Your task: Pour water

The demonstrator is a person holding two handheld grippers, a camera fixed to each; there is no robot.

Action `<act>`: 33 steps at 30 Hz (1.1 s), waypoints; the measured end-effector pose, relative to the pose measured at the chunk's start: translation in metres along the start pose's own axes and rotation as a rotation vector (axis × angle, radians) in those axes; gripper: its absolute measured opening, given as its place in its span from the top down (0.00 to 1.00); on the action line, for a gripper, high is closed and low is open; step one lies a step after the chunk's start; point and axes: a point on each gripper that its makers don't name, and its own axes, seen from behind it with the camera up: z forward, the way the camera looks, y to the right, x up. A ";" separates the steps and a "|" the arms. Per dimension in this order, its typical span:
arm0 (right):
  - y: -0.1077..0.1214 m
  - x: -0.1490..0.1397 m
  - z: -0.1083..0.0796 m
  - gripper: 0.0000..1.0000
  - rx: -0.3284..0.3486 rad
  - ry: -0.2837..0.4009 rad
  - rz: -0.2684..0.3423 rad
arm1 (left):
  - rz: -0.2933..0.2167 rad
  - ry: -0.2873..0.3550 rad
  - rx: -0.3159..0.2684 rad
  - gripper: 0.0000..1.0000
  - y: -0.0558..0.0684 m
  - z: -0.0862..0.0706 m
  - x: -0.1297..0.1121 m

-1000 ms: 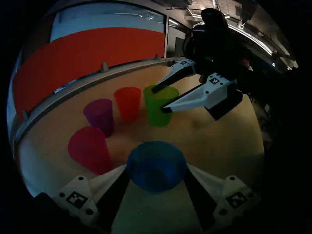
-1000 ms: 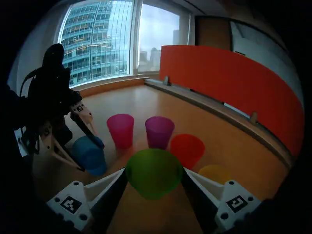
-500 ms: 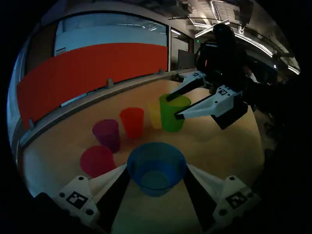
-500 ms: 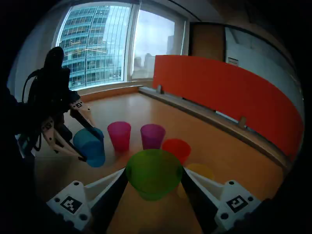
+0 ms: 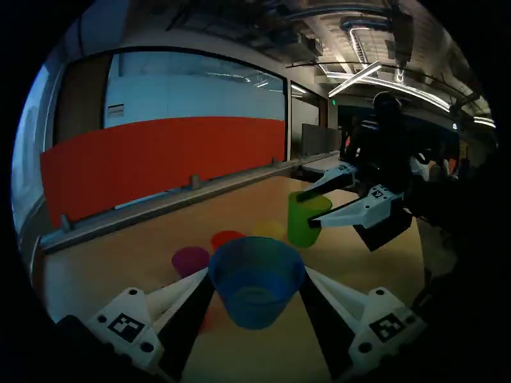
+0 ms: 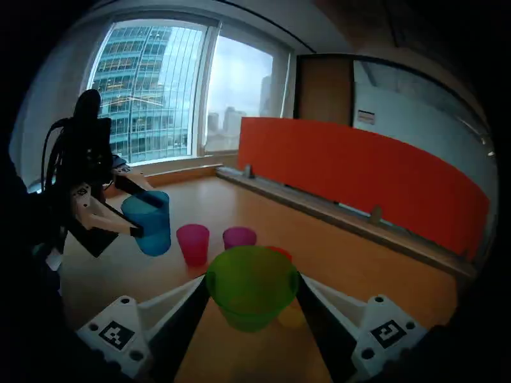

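Observation:
My left gripper (image 5: 257, 274) is shut on a blue translucent cup (image 5: 257, 295), held upright above the wooden table (image 5: 115, 268). Its inside looks paler near the bottom. My right gripper (image 6: 252, 281) is shut on a green cup (image 6: 252, 295), also upright and off the table. In the left gripper view the right gripper (image 5: 307, 209) holds the green cup (image 5: 305, 220) farther off to the right. In the right gripper view the left gripper (image 6: 144, 214) holds the blue cup (image 6: 149, 223) at the left, with a dark-sleeved person behind it.
Four cups stand on the table below: pink (image 6: 193, 243), purple (image 6: 239, 237), red-orange (image 5: 228, 239) and yellow (image 5: 269, 229). An orange partition (image 6: 370, 169) runs along the table's far edge. Large windows (image 6: 147, 96) lie beyond the left gripper.
Both grippers have risen with their cups, so the blue and green cups now hang well above the table. The cups left on the table look smaller and lower.

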 end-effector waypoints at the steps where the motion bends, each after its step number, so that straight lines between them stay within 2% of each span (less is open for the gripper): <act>1: 0.000 0.003 -0.002 0.06 -0.004 0.007 0.000 | 0.000 0.010 0.004 0.14 0.000 -0.002 0.004; 9: 0.001 0.021 -0.020 0.06 -0.027 0.070 -0.002 | 0.005 0.066 0.015 0.14 0.004 -0.011 0.025; 18: -0.001 0.037 -0.032 0.06 -0.038 0.130 -0.013 | 0.004 0.108 0.024 0.14 0.009 -0.014 0.041; 33: 0.000 0.047 -0.042 0.06 -0.044 0.168 -0.013 | -0.001 0.156 0.020 0.14 0.013 -0.014 0.060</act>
